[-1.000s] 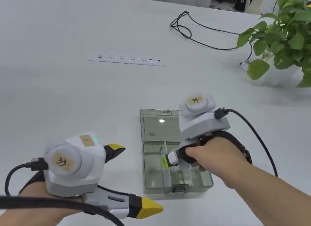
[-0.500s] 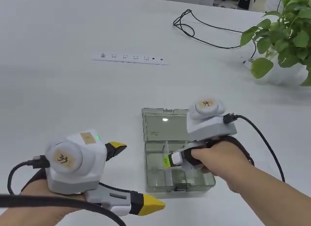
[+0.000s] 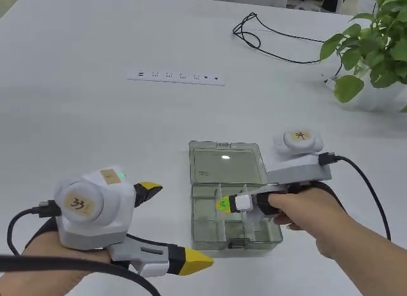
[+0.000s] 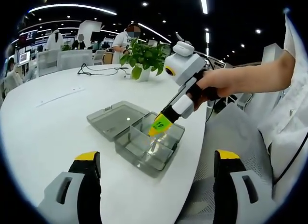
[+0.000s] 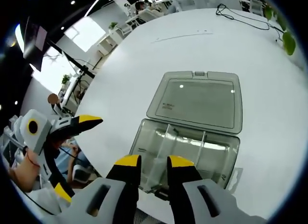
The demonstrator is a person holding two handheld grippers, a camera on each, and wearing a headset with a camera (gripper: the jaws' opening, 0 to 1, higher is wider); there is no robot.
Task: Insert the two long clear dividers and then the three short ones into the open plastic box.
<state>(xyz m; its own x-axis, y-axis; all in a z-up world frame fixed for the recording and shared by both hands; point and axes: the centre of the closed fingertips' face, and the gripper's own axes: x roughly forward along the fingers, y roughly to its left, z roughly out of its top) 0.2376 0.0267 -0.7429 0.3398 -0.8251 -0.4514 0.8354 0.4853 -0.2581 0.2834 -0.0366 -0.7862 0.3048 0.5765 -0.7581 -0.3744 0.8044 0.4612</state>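
In the head view, open plastic box [image 3: 206,240] on the white surface [image 3: 82,124], close to the near edge. Lid [image 3: 226,162] laid flat on the far side, tray [image 3: 193,213] toward the person. Right gripper [image 3: 222,205] gripped from the right by a hand [image 3: 305,210], tip down over the tray's left-middle compartments. Left gripper [image 3: 170,227] low at the near left, well apart from the box, jaws splayed wide with nothing between them. Farther back, a power strip [image 3: 175,76], a looped black cable [image 3: 267,35] and a potted plant [image 3: 375,48] at the far right.

From the left gripper view, a low sideways look across the box: yellow-green tip of the right gripper, marked with a green label, dipping toward the tray's middle, jaws seeming close together from this angle. Behind, desks and people in a large room.

From the right gripper view, a look along its own jaws: a narrow gap between the two yellow tips, and clear dividers [image 5: 167,134] standing upright in the tray beyond them. Impossible to tell whether a clear piece sits pinched in that gap. Left gripper at the left edge of the same view, likewise spread.
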